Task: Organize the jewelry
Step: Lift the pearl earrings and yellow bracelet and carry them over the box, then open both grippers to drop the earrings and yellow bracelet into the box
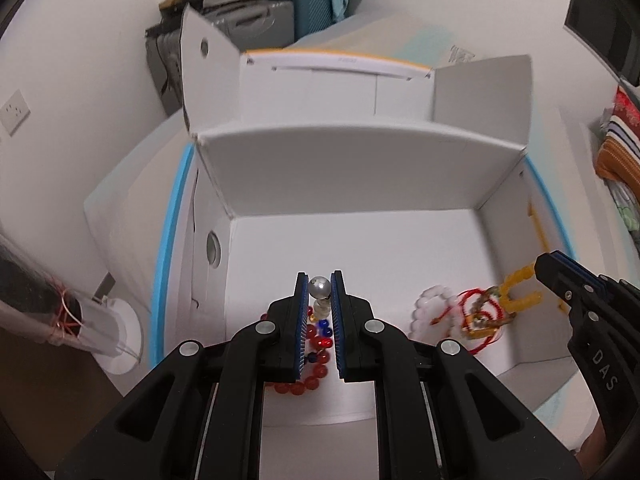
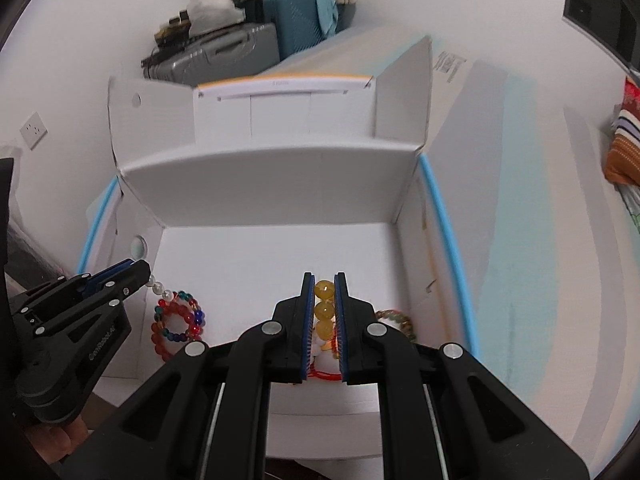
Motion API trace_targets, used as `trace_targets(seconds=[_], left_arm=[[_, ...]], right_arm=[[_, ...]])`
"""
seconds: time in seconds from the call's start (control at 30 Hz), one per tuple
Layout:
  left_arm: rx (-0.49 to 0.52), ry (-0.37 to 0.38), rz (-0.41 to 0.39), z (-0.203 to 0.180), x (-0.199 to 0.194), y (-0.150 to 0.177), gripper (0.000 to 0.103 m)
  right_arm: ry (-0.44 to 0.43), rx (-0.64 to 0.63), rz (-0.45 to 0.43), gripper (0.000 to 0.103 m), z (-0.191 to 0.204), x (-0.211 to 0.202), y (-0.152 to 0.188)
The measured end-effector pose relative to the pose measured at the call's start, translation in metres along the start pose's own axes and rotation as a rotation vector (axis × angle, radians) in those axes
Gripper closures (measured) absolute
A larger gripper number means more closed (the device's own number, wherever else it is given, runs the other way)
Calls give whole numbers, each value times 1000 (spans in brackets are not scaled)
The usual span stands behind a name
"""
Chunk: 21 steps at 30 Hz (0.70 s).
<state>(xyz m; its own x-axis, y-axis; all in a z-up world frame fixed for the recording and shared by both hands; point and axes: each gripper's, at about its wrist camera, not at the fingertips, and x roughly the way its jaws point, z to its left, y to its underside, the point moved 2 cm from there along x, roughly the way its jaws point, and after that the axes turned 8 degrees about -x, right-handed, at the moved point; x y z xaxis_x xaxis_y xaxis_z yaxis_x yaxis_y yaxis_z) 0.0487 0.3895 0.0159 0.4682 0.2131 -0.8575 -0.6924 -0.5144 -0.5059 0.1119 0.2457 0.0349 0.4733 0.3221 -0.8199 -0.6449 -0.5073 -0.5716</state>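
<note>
My left gripper (image 1: 319,276) is shut on a pearl strand (image 1: 319,287) and holds it over the floor of an open white cardboard box (image 1: 360,168). Red and blue bead bracelets (image 1: 318,344) lie under it. To the right, my right gripper (image 1: 542,268) is shut on a yellow bead bracelet (image 1: 516,292), beside a white bead bracelet (image 1: 434,308) and a red string bracelet (image 1: 480,318). In the right wrist view, the right gripper (image 2: 325,276) clamps the yellow beads (image 2: 325,300). The left gripper (image 2: 140,270) holds the pearls (image 2: 162,288) above the red and blue bracelets (image 2: 178,320).
The box (image 2: 272,184) has raised flaps and blue-edged sides. A green-brown bracelet (image 2: 396,320) lies by its right wall. A clear plastic tube (image 1: 60,312) stands to the left of the box. Suitcases (image 1: 280,12) are stacked at the back, with striped cloth (image 1: 618,148) at the right.
</note>
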Motion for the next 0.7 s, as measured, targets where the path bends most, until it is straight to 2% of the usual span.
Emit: trace_targets(seconds=[0.27,0.47,0.53,0.57,0.6,0.7], left_arm=[[-2,1,39,10,25,3,92],[-17,11,37,11,25,0,89],[-21,11,32,12,21,0,82],[-27,13,21,13,17,1,74],[-30,14,7,14,12,2,65],[-29,8,-40,16,-4,5,45]], right_arm=[[-1,-16,63,94,7,32,8],[2,-15,63,92,7,33,8],[4,-23,49,88,7,26,8],[-1,-21,39,78,7,21,9],[-2,-17,27,63,7,16,9],[4,-9,-25,53,4,-5,12]])
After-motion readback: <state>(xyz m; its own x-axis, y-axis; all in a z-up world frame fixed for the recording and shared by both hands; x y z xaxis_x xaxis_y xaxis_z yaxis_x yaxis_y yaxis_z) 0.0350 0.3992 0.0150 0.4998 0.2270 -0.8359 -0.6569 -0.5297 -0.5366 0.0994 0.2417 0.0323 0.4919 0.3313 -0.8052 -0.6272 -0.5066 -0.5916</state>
